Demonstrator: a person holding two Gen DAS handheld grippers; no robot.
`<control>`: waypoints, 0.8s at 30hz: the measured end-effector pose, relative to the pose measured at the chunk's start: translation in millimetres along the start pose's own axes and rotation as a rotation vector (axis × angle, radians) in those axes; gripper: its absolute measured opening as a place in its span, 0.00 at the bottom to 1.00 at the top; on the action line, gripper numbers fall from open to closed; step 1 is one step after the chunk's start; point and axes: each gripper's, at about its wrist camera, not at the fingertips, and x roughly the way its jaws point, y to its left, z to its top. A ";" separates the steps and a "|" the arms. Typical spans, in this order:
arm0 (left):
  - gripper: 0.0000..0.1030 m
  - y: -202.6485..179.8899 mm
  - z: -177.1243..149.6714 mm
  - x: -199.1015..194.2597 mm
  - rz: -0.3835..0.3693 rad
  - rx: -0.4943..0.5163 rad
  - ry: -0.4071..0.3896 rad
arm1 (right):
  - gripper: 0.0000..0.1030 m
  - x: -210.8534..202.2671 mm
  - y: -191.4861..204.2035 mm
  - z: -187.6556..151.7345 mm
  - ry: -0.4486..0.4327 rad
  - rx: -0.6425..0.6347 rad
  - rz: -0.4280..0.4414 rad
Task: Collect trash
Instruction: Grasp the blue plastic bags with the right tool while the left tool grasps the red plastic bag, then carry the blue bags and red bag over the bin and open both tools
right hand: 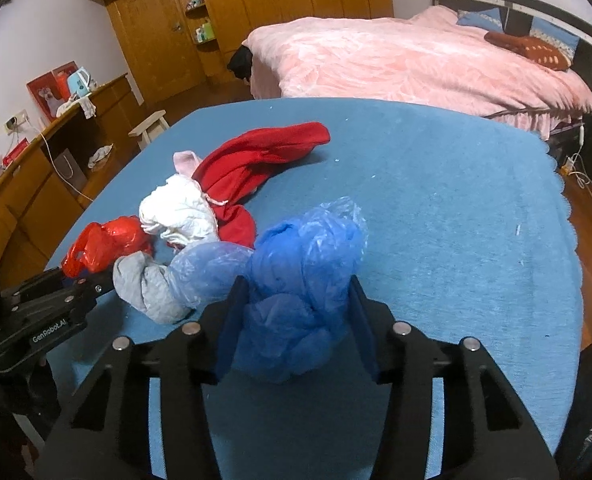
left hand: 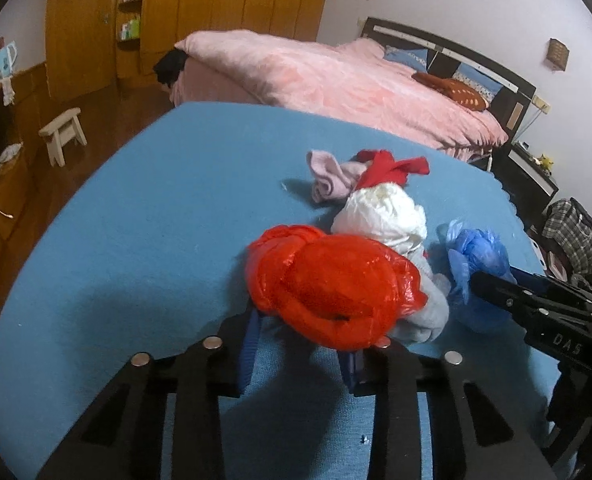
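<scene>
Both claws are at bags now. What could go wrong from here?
1. The red plastic bag lies against the grey cloth; the left claw may drag it along.
2. The blue plastic bag is thin and slippery; it may slip from the right claw.

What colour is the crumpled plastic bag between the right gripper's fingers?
Blue, translucent crumpled plastic bag; clearest in the right wrist view.

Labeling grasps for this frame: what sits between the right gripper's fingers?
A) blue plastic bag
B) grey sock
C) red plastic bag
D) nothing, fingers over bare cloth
A: in the right wrist view the blue bag fills the gap between the right gripper fingers, while the red bag sits off by the left gripper.
</scene>
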 end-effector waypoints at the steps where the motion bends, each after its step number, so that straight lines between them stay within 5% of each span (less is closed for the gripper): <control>1: 0.32 -0.7 0.3 -5.1 0.005 0.003 -0.019 | 0.46 -5.8 -0.3 0.2 -0.013 -0.001 -0.004; 9: 0.31 -14.3 5.9 -41.9 0.035 0.019 -0.116 | 0.46 -42.3 -2.7 4.9 -0.080 -0.015 -0.016; 24: 0.31 -76.6 11.2 -103.7 -0.026 0.078 -0.216 | 0.46 -121.3 -17.5 -1.3 -0.190 0.012 -0.032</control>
